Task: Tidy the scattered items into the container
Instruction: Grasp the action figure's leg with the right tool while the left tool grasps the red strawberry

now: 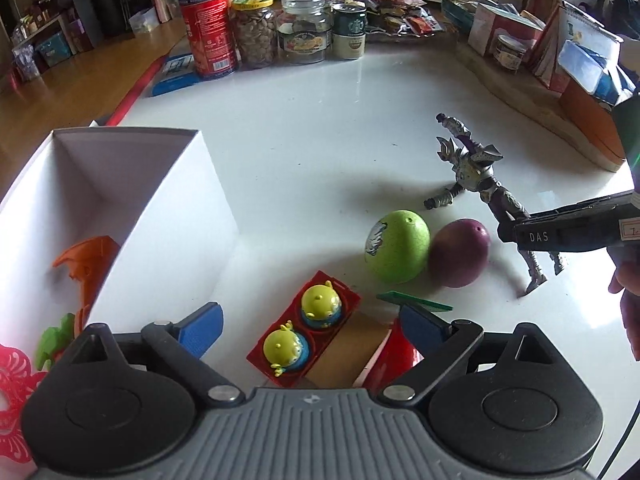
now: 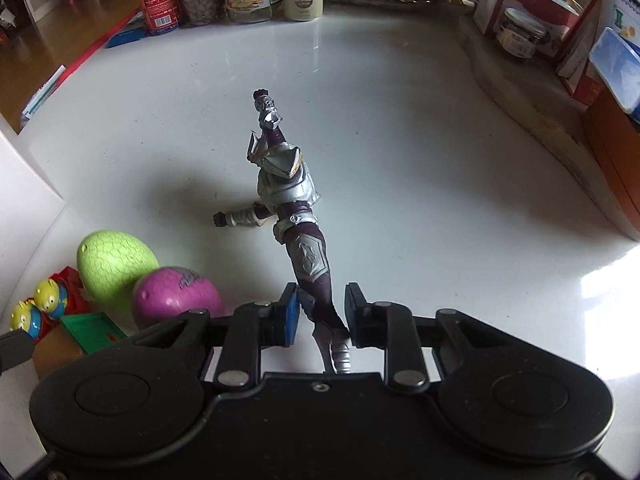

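Note:
The white box stands at the left and holds an orange toy and a green toy. My left gripper is open above a red tray with two yellow-green alien figures. A green egg and a purple egg lie together on the white table. My right gripper is shut on the leg of a silver and purple action figure, which is tilted up off the table. In the left wrist view the figure hangs from the right gripper.
Jars and cans stand in a row at the table's back. Snack packets are piled behind them. Boxes and a tin line the right side. A green card and brown cardboard lie under my left gripper.

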A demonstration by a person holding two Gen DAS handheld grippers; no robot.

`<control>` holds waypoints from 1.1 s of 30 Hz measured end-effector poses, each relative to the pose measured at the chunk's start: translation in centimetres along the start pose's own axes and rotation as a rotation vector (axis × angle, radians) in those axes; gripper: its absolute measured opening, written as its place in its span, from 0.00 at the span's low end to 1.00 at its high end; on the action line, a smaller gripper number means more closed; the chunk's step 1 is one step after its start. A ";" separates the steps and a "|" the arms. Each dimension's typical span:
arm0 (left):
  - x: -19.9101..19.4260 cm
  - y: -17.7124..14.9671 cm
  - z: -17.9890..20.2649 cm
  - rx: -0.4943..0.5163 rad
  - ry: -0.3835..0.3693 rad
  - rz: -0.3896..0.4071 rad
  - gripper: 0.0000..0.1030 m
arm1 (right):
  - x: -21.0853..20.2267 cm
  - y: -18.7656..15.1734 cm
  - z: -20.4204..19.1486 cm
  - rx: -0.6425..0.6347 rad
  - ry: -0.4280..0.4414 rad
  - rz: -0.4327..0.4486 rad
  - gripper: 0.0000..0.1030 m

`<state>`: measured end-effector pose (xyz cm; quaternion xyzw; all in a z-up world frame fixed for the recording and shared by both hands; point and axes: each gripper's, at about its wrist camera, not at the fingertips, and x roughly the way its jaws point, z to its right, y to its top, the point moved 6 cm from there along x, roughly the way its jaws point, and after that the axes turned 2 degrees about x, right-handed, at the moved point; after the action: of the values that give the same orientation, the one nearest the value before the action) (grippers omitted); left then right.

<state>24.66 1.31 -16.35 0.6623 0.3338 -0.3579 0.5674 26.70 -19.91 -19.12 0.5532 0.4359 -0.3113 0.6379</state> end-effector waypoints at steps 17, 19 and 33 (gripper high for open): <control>-2.3 -0.3 8.2 0.171 -0.089 0.045 0.93 | -5.4 -10.7 9.5 0.132 -0.029 -0.065 0.25; -2.4 0.4 8.9 0.192 -0.089 0.066 0.93 | -5.7 -11.6 10.2 0.143 -0.028 -0.068 0.25; -0.9 -0.6 8.0 0.193 -0.103 -0.070 0.89 | -6.9 -13.9 12.0 0.139 0.052 -0.070 0.25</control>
<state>22.93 -6.59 -16.66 0.6823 0.2911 -0.4417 0.5045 14.11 -34.93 -18.80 0.5884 0.4487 -0.3488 0.5752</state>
